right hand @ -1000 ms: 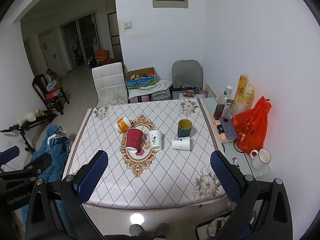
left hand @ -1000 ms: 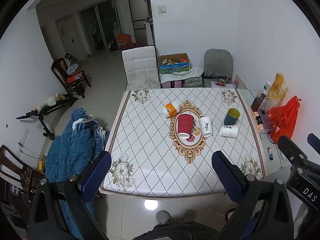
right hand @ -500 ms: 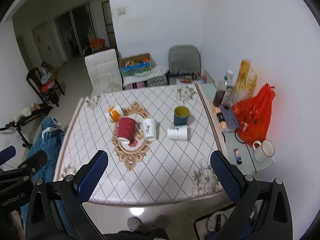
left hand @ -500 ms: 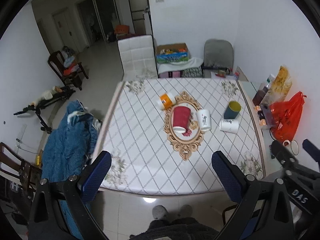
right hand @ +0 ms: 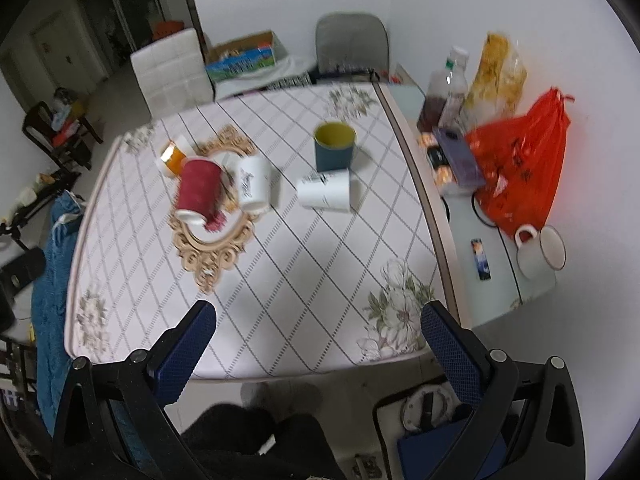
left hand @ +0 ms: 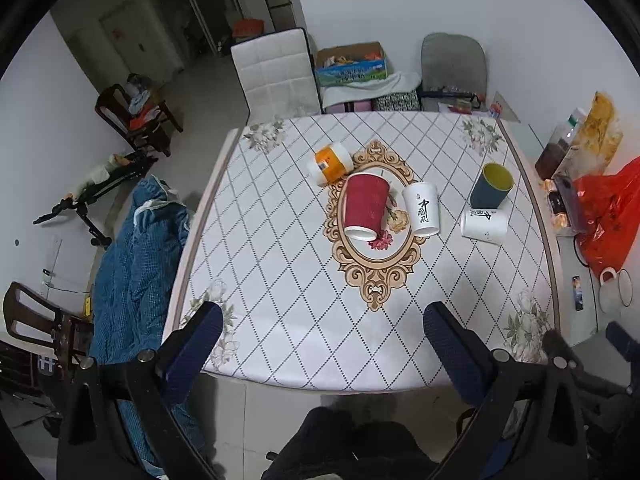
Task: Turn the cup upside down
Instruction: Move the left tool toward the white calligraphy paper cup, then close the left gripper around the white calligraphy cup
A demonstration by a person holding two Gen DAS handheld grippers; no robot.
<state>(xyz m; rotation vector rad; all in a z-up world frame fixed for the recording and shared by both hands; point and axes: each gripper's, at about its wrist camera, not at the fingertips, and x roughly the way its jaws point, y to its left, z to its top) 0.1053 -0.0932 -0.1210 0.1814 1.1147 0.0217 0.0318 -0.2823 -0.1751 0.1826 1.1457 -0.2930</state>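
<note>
Right wrist view: only the teal cup (right hand: 334, 146) stands mouth-up, far ahead of the right tool (right hand: 316, 344), just beyond a white cup (right hand: 325, 195) lying on its side on the counter (right hand: 280, 280). Both tools, the left tool (left hand: 320, 346) too, are spread wide and empty; I judge flipping not yet begun

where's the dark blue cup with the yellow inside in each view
Left wrist view: the dark blue cup stands upright at right of centre, near the table's right edge, just behind a white cup lying on its side.
Right wrist view: the same cup stands above centre, again just behind that lying white cup.
Shared landmark: the gold oval frame print lies to its left in both.
</note>
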